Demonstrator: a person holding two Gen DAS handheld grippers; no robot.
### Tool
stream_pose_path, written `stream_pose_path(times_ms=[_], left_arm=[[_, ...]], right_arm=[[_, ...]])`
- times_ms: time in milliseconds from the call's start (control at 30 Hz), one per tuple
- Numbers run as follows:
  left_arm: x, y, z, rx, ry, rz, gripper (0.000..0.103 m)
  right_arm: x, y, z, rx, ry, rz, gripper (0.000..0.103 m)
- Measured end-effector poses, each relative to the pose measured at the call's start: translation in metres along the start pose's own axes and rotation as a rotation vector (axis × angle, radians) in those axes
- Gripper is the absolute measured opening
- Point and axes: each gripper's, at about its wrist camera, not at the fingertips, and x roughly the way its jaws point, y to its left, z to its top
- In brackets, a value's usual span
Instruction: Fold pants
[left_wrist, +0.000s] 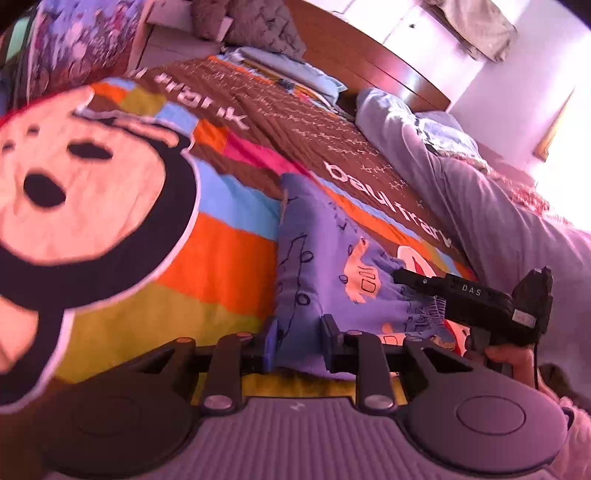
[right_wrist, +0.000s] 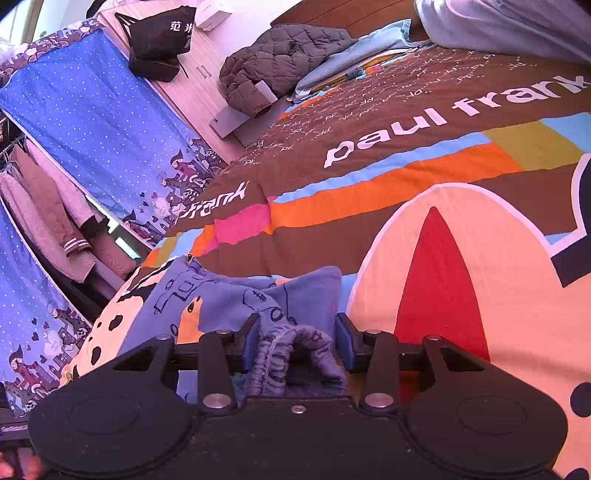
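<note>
Pants (left_wrist: 332, 266) laid on bed (left_wrist: 221, 258), already narrowed lengthwise. Left gripper (left_wrist: 297, 343) jaws parted around leg end, right gripper (right_wrist: 295, 341) jaws parted around elastic waistband. Next judged: both closed, ends brought together.

Your left gripper (left_wrist: 298, 345) sits low, its jaws set a little apart with cloth lying between them. Your right gripper (right_wrist: 295, 341) is low too, jaws wider, with bunched cloth in the gap. From the left wrist view, your right hand (left_wrist: 511, 363) wraps that gripper's handle.
</note>
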Motion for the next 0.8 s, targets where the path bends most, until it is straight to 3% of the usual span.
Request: stream_pose_path(times_ms=[67, 100, 167, 300, 433, 567, 667, 733, 800], left_arm=[[0.003, -0.005, 0.01, 0.031, -0.023, 0.027, 0.044], [0.006, -0.007, 0.017, 0.034, -0.034, 0.041, 0.066], [0.016, -0.01, 0.034, 0.042, -0.066, 0.017, 0.072], [0.057, -0.016, 0.057, 0.062, 0.03, -0.035, 0.063], [0.077, -0.014, 0.051, 0.071, 0.106, 0.024, 0.05], [0.074, -0.002, 0.046, 0.0, 0.101, -0.003, 0.046], [0.074, -0.003, 0.045, -0.001, 0.105, 0.006, 0.037], [0.075, -0.006, 0.047, -0.009, 0.109, 0.019, 0.032], [0.072, -0.01, 0.048, -0.016, 0.111, 0.041, 0.027]], right_arm=[[-0.001, -0.001, 0.001, 0.0, 0.003, 0.004, 0.046], [-0.001, -0.001, 0.001, 0.003, 0.004, 0.008, 0.047], [-0.001, -0.001, 0.004, 0.008, 0.009, 0.016, 0.05], [0.007, -0.001, 0.014, 0.026, 0.016, 0.038, 0.053], [0.009, -0.004, 0.012, 0.031, 0.036, 0.047, 0.044], [0.007, -0.02, 0.01, 0.134, 0.02, 0.097, 0.043], [0.006, -0.015, 0.007, 0.098, 0.018, 0.078, 0.042], [0.004, -0.009, 0.006, 0.064, 0.013, 0.038, 0.032], [0.002, -0.001, 0.003, 0.034, -0.007, 0.011, 0.03]])
